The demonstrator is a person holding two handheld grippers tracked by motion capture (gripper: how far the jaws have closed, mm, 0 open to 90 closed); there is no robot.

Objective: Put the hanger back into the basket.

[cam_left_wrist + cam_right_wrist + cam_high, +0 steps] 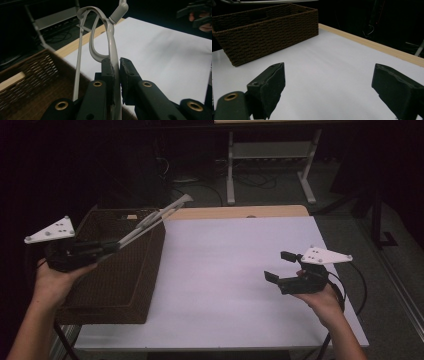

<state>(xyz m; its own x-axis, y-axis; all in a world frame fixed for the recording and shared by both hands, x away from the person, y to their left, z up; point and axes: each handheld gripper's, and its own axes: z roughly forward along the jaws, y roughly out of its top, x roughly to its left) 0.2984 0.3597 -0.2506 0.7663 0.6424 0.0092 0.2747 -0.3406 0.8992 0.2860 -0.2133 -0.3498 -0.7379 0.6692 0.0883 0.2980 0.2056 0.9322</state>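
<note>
I've got the left gripper [112, 246] clamped on a slim beige plastic hanger [110, 37] over the woven brown basket [120, 270] at desk's left edge; right gripper [280, 266] wide open, empty.

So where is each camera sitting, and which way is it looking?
High view: above the person's side, looking forward and down on the white table; both forearms, left gripper, right gripper.
Left gripper view: on the left gripper, looking along jaws clamped on a grey plastic clothes hanger.
Right gripper view: on the right gripper, over open jaws.
All three share the brown woven basket and the table.
</note>
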